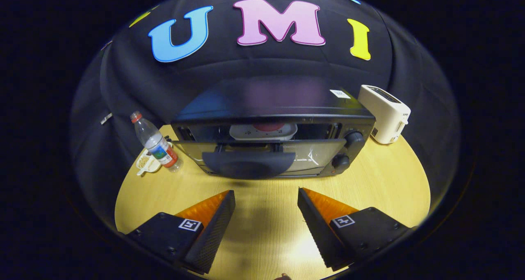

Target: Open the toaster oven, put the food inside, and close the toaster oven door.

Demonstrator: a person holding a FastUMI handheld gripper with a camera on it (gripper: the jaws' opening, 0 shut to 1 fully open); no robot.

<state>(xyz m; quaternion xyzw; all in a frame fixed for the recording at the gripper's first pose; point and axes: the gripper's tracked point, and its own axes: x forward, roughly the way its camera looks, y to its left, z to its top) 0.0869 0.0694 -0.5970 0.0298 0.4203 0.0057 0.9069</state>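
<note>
The worktop (381, 181) is a light wooden surface; its near edge is cut off behind the tool's two fingers.

The toaster oven (270, 124) stands at the back centre of the worktop, beyond the fingers. Its door (262, 155) is partly open, tilted outward from the top, with a dark handle (248, 164) across the front. Through the gap above the door, a white plate (262, 131) sits on the rack inside, carrying a reddish item of food (268, 126). The door's upper edge hides the plate's front, and the food cannot be made out in detail. Two dark knobs (353, 140) sit one above the other on the oven's right end. A small white label on the oven top is too small to make out.

A white toaster (385, 114) stands just beside the oven's right rear corner. Whether the two touch cannot be determined.

A clear plastic bottle (156, 142) with a red cap stands tilted in the view, left of the oven and apart from it. A small pale packet (147, 164) lies at the bottle's base, partly hidden behind it; its contents cannot be identified.

The tool (266, 198) is wide open. Its fingers are spread well apart above bare worktop, short of the oven door, holding nothing and touching nothing.
</note>
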